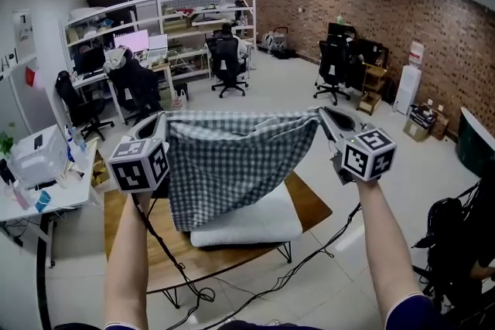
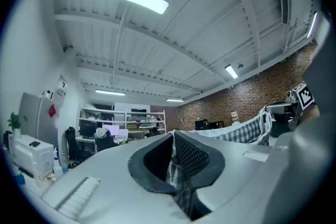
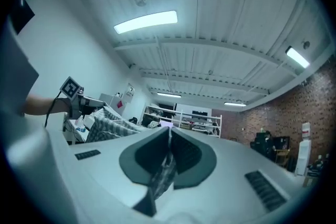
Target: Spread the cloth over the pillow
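Note:
A blue-and-white checked cloth hangs stretched in the air between my two grippers, above a white pillow that lies on a wooden table. My left gripper is shut on the cloth's left top corner, and checked fabric shows pinched between its jaws. The right gripper is shut on the right top corner, with cloth caught in its jaws too. The cloth's lower edge dangles just above the pillow's near side and hides part of it.
Cables trail from the grippers across the table and the floor. A desk with boxes stands at the left. Office chairs, shelving and a brick wall lie further back. A black bag sits at the right.

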{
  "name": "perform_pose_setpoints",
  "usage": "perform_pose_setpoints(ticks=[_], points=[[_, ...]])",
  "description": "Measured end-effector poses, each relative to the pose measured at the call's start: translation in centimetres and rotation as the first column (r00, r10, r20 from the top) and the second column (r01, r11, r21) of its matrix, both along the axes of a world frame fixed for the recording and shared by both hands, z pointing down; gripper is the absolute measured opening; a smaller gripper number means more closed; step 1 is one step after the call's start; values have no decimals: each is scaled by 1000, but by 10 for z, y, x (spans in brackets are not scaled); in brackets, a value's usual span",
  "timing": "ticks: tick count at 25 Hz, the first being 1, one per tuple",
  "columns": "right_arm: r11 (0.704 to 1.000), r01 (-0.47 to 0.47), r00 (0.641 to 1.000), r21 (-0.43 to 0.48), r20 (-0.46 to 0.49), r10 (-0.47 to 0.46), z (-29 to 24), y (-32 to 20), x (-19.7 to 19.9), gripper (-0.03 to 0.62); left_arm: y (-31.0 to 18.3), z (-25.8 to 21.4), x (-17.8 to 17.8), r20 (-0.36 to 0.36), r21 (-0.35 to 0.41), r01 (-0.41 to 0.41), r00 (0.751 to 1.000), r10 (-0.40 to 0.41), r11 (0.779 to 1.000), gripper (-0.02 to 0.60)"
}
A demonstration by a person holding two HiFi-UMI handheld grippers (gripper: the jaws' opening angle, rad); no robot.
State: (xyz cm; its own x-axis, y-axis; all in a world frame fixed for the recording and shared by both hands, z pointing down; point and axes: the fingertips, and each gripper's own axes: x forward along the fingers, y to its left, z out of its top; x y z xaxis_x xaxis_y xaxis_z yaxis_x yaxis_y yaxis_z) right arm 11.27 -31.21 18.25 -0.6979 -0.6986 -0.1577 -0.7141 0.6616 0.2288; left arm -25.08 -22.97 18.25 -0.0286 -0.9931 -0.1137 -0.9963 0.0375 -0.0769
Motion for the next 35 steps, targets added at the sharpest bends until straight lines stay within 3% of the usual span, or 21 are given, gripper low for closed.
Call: perform_pose_setpoints(ticks=[9,19,26,35], points=[[992,-43,997,119,61,36,-115,17,-10,11,13,-95,-2,39,88,4,999,-8,996,15],[976,-65,997,210,59,53,-208,40,-11,11,30,-180,1,65,181,-7,998,-4,984,15],[970,-71,997,234,56,59,-249,63,-11,11,44,-219,7,87,206,-10,996,-8,979,15],[949,-114,992,295,84,93,-290,105,16,11,83,-278,30,102,295,-43,995,13,955,15]])
